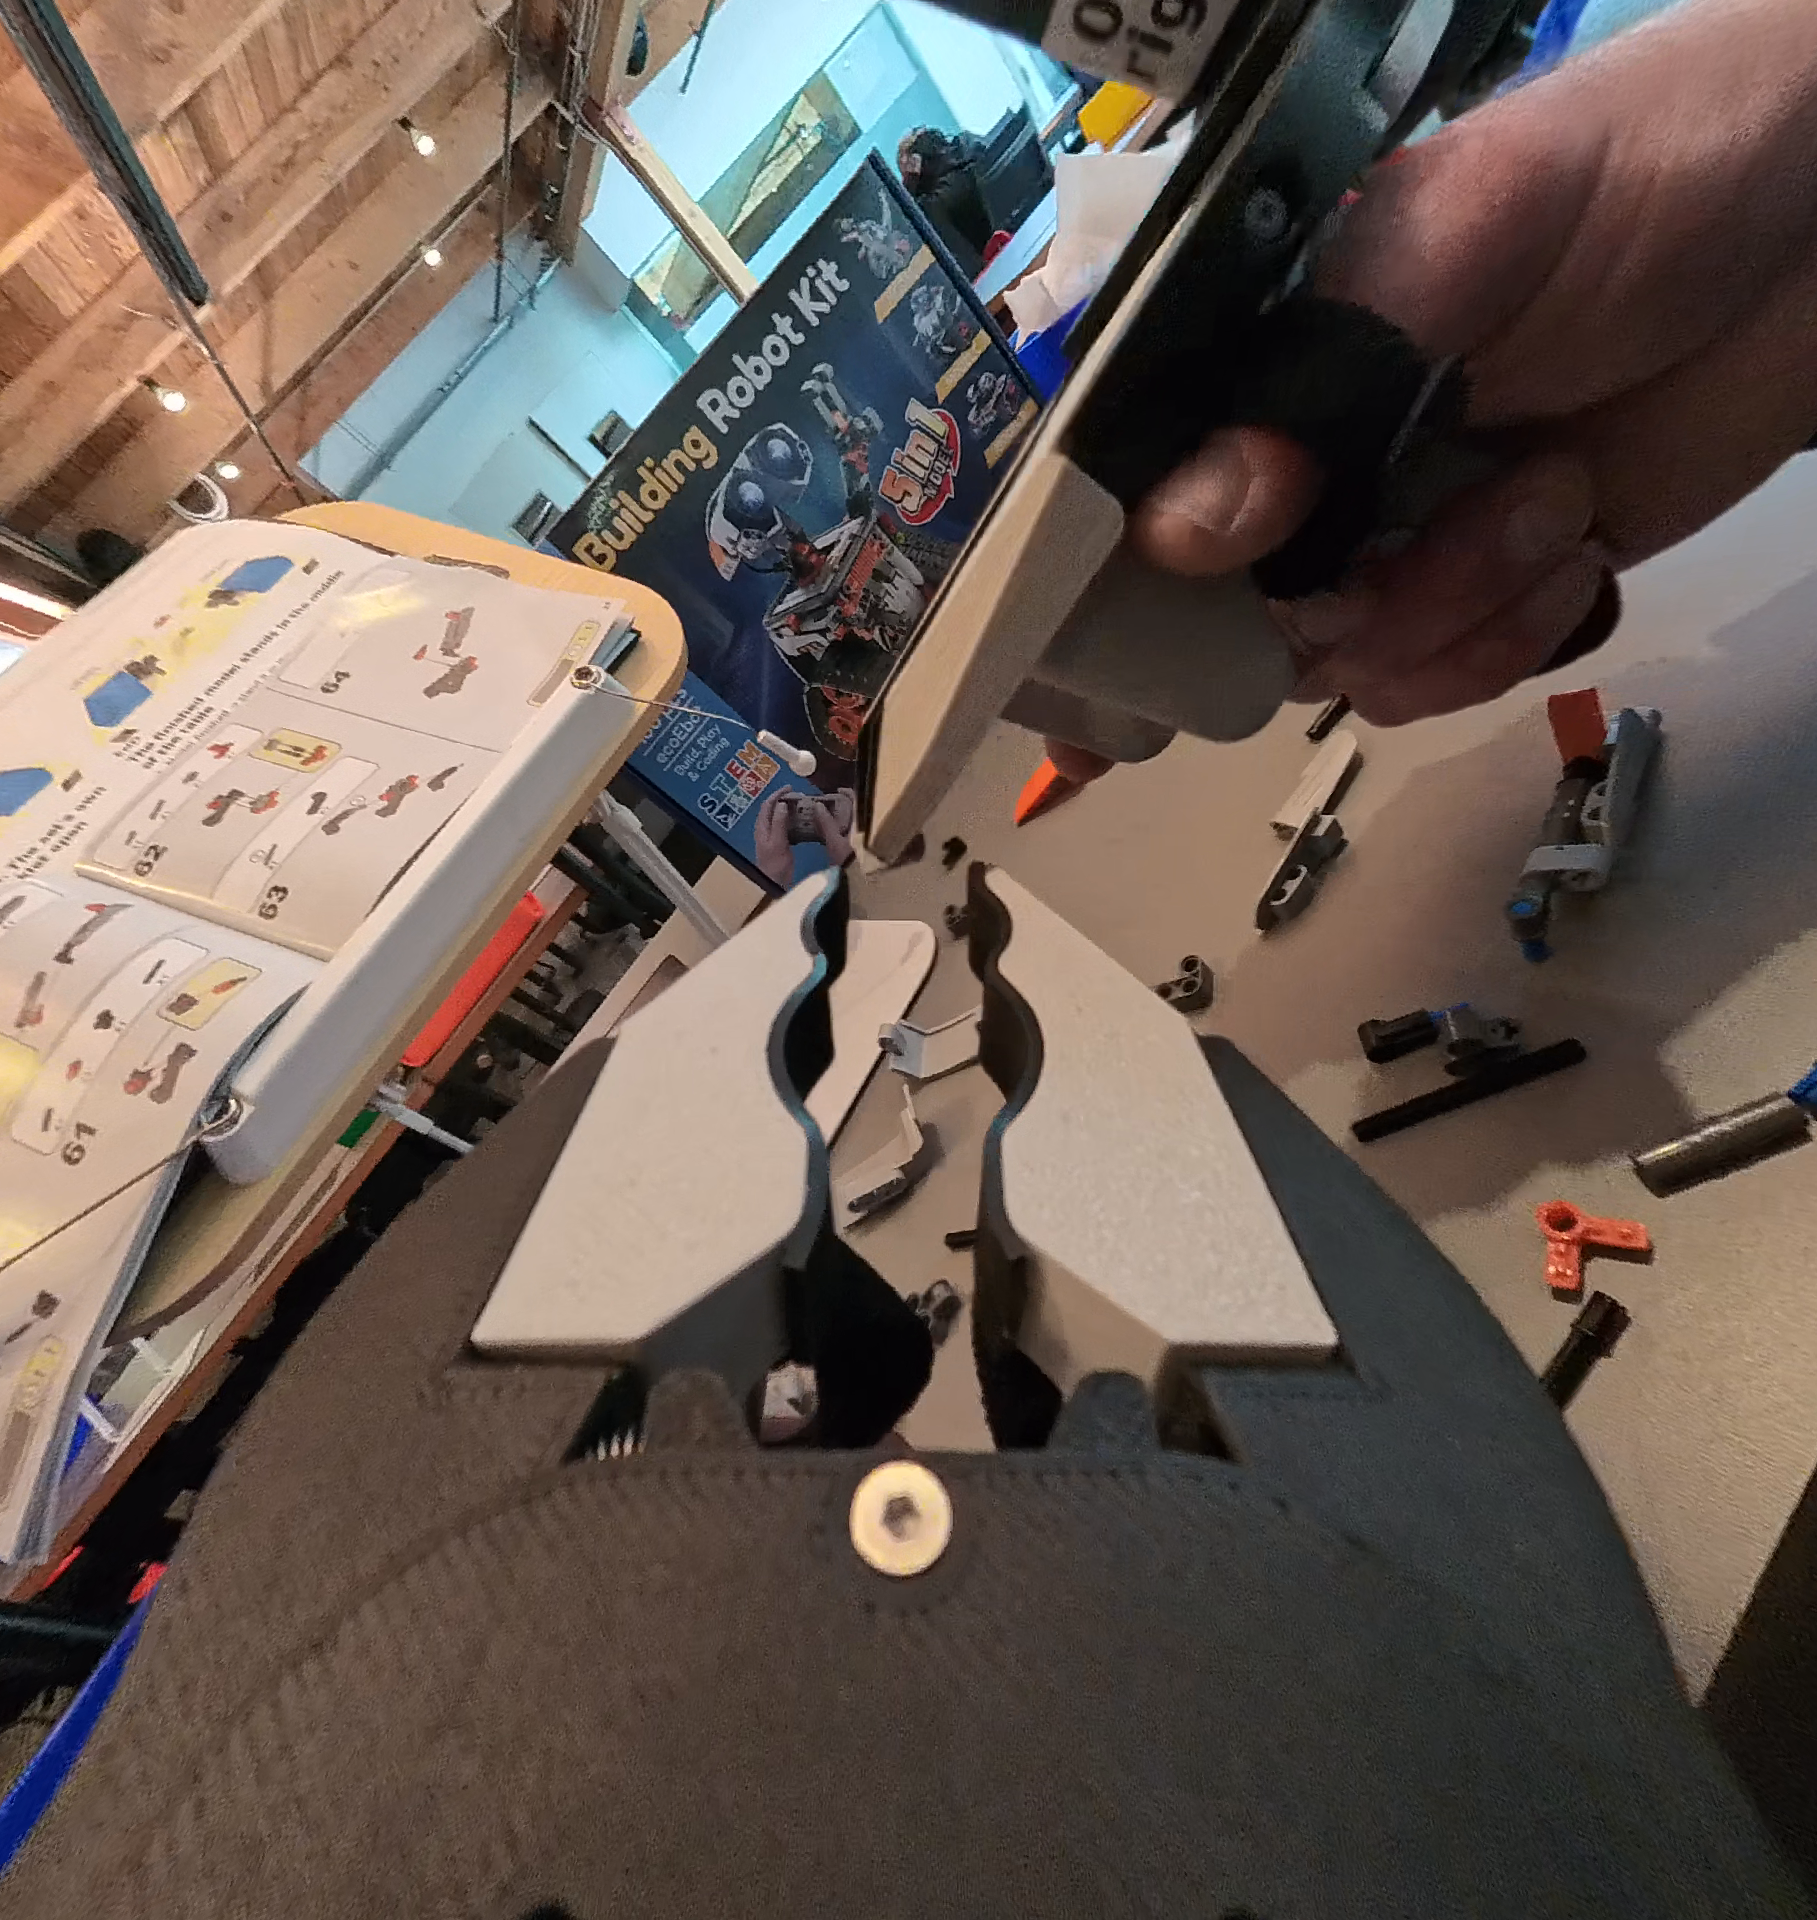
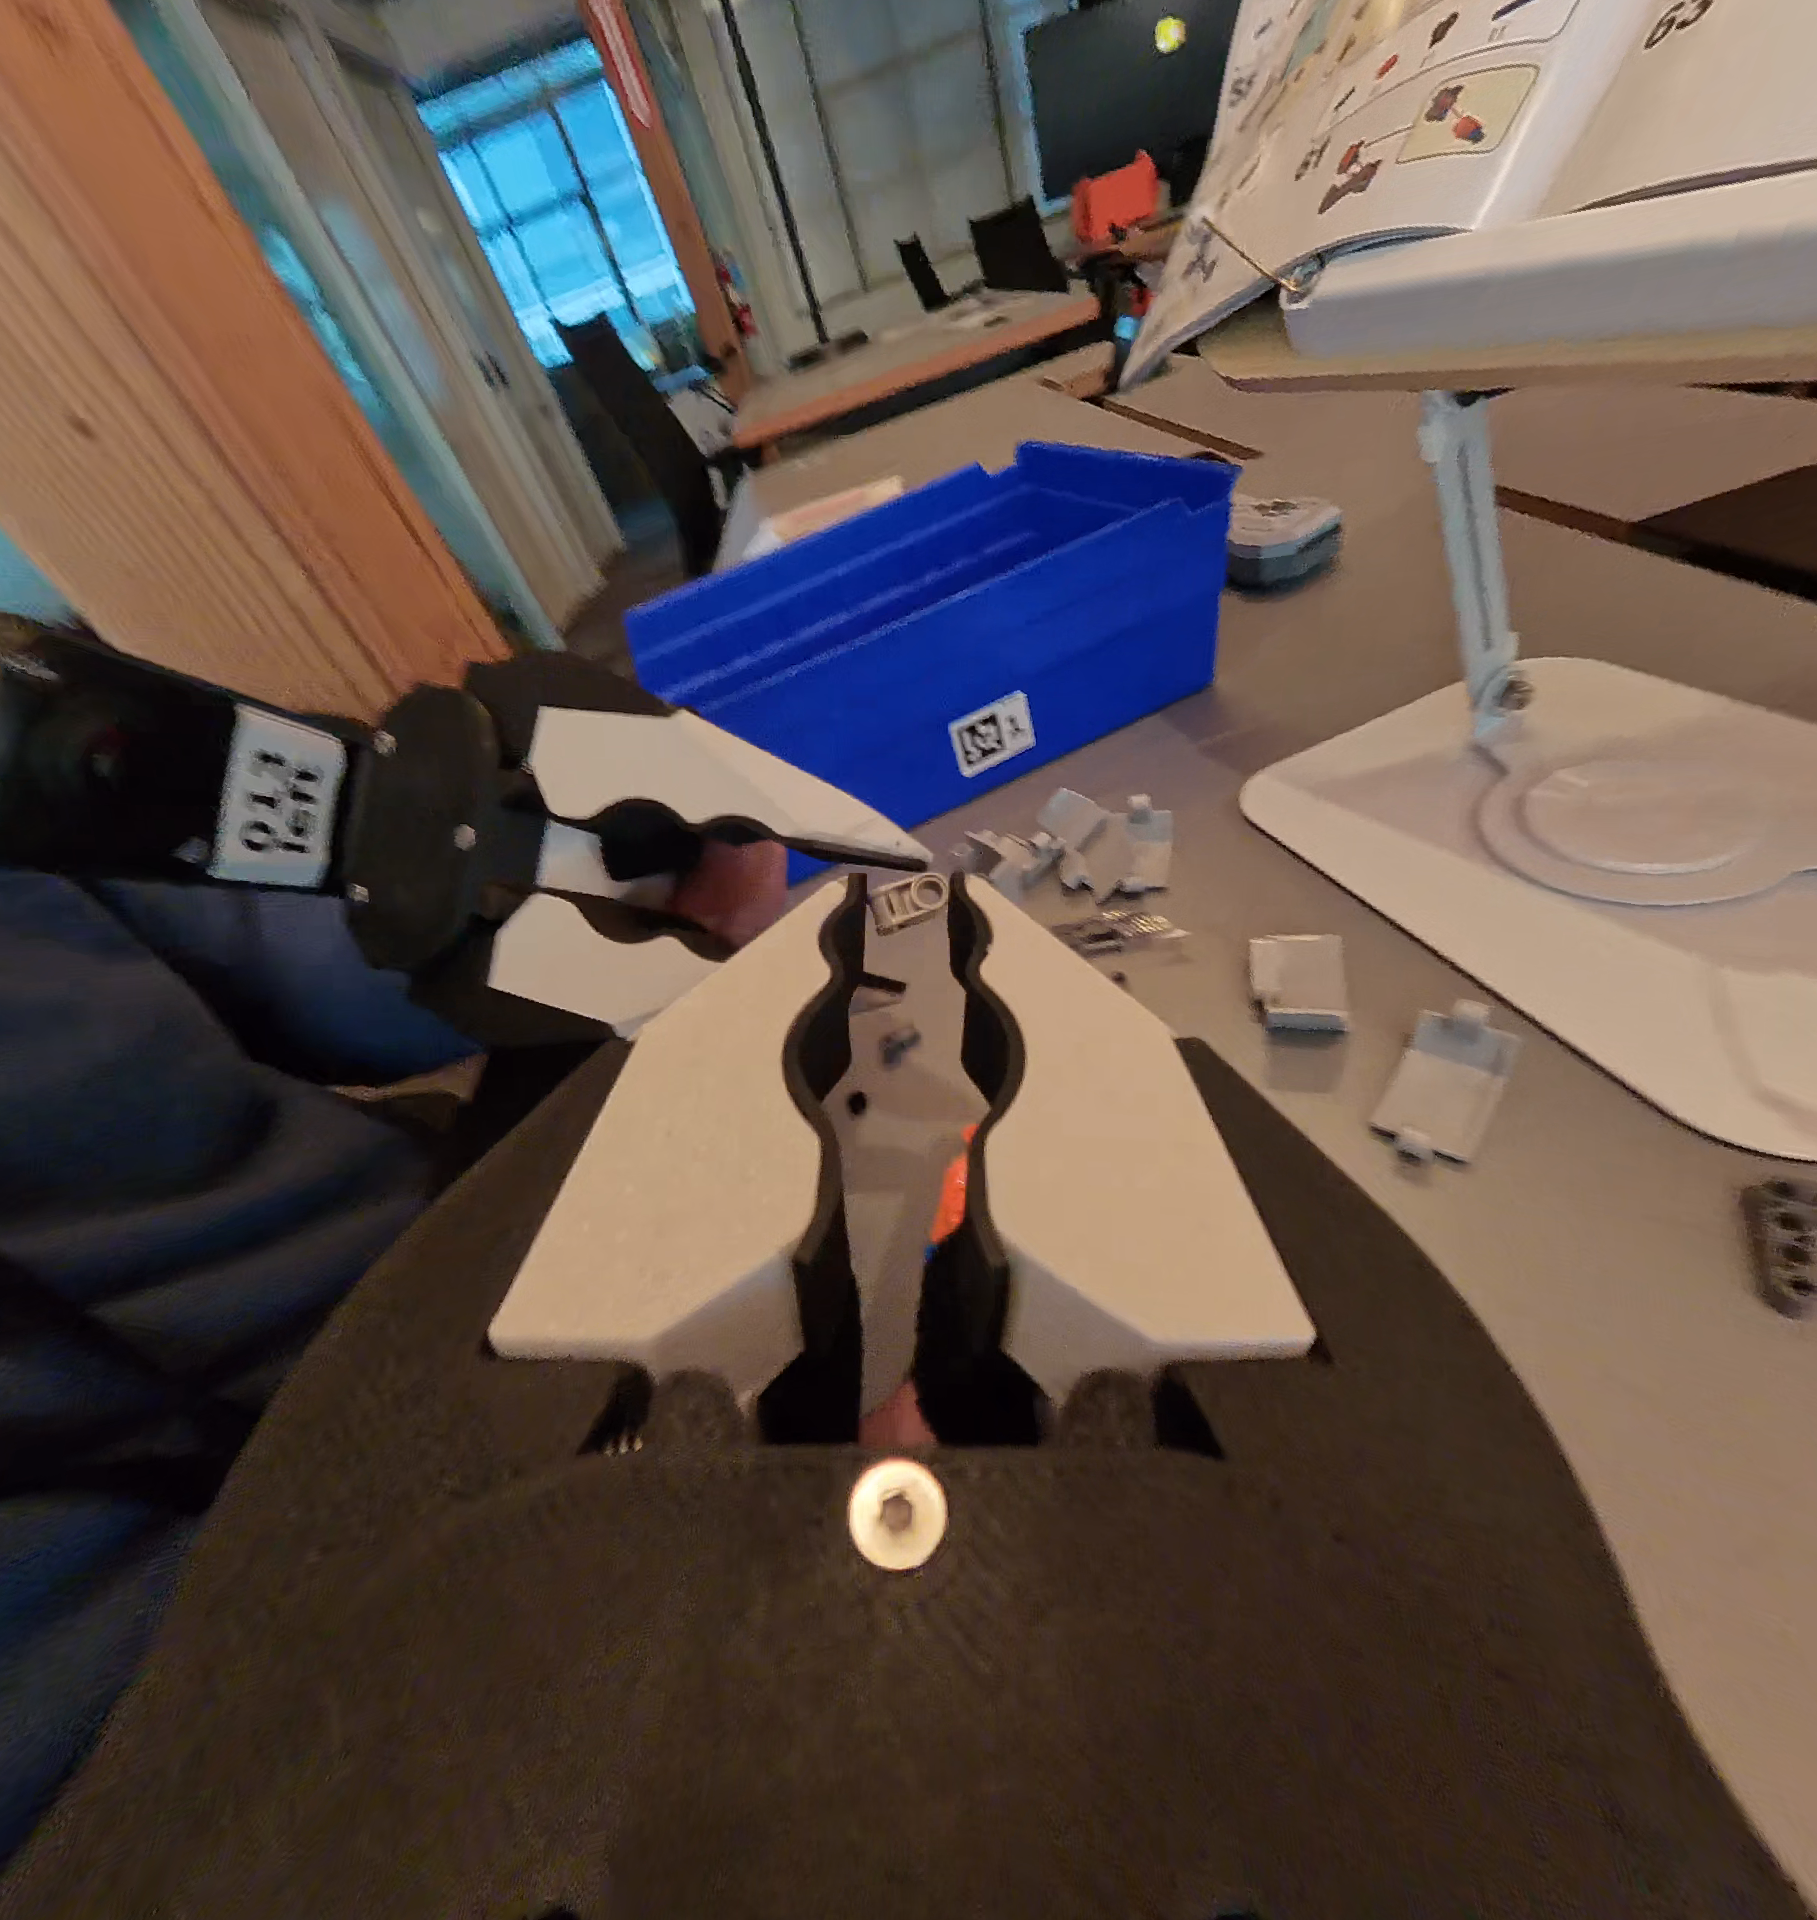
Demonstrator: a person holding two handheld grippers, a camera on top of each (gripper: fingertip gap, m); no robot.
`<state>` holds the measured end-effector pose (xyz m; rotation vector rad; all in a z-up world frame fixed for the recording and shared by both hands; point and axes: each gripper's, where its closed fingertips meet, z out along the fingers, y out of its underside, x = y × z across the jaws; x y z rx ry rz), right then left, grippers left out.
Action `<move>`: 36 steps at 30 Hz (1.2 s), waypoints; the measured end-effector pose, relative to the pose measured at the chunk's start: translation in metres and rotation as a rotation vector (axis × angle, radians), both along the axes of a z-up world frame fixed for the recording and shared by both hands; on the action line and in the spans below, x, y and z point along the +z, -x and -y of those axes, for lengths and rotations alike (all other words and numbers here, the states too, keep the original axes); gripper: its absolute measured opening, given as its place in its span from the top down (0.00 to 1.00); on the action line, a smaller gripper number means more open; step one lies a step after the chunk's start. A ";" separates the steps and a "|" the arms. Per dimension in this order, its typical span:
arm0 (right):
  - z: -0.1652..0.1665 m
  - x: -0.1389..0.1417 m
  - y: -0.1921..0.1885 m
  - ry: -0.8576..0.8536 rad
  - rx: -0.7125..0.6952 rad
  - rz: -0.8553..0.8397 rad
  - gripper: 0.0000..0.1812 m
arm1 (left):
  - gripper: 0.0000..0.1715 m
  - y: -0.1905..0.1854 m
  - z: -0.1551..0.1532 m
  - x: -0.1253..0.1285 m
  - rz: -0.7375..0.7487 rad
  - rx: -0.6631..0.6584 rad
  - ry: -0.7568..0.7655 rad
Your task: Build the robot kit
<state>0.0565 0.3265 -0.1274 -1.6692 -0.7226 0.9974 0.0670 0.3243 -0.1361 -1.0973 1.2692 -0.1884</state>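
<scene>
My right gripper (image 2: 909, 883) is shut on a small grey connector piece (image 2: 909, 899) with a round hole, pinched at the fingertips just above the grey table (image 2: 1247, 1143). My left gripper (image 1: 904, 888) is open and empty. Its tips point at the tip of the right gripper (image 1: 878, 847), which a hand (image 1: 1506, 416) holds from the upper right. In the right wrist view the left gripper (image 2: 909, 864) comes in from the left, its tip almost touching the grey piece. An orange piece (image 1: 1049, 795) lies on the table under the right gripper.
An open instruction booklet (image 1: 208, 831) rests on a white stand (image 2: 1506, 883) at the table's far side. A blue bin (image 2: 935, 644) stands behind the grippers, and a kit box (image 1: 831, 468) leans nearby. Grey panels (image 2: 1299, 982), black axles (image 1: 1465, 1091) and an orange bracket (image 1: 1584, 1242) are scattered on the table. The grippers are tip to tip, or close to it.
</scene>
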 end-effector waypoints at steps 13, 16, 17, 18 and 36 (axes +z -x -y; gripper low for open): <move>0.014 0.015 0.008 0.175 0.174 -0.278 0.93 | 0.95 0.002 0.005 0.017 0.022 0.025 -0.146; 0.015 0.017 0.008 0.182 0.179 -0.296 0.93 | 0.95 0.003 0.006 0.017 0.007 0.036 -0.173; 0.015 0.017 0.008 0.181 0.175 -0.295 0.93 | 0.96 0.003 0.005 0.017 -0.003 0.041 -0.179; 0.014 0.017 0.008 0.176 0.166 -0.289 0.92 | 0.96 0.003 0.005 0.016 -0.012 0.048 -0.183; 0.007 -0.005 0.005 -0.010 -0.001 0.099 0.96 | 0.97 0.004 -0.006 -0.001 -0.207 0.170 -0.312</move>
